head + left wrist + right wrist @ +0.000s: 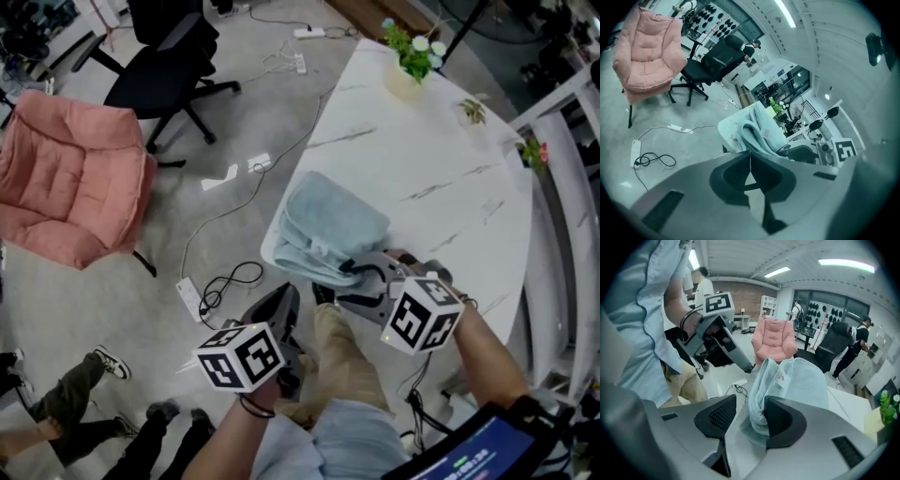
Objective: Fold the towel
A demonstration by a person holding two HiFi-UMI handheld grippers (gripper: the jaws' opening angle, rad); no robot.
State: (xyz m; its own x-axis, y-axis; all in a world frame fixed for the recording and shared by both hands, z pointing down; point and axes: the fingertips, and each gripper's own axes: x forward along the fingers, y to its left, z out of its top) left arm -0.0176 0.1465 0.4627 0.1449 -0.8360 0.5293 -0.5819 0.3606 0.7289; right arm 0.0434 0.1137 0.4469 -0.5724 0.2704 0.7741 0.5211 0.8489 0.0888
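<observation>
white marble-patterned table (441, 178): carries the pale blue terry towel (328, 230), bunched in thick folds at the near corner. the towel looks light, soft and limp and would likely sag, so a corner or hem is best to hold. right gripper (750, 413): jaws spread, a towel fold between them, not pinched. left gripper (750, 157): jaws pressed together, empty, beside the table's edge.
</observation>
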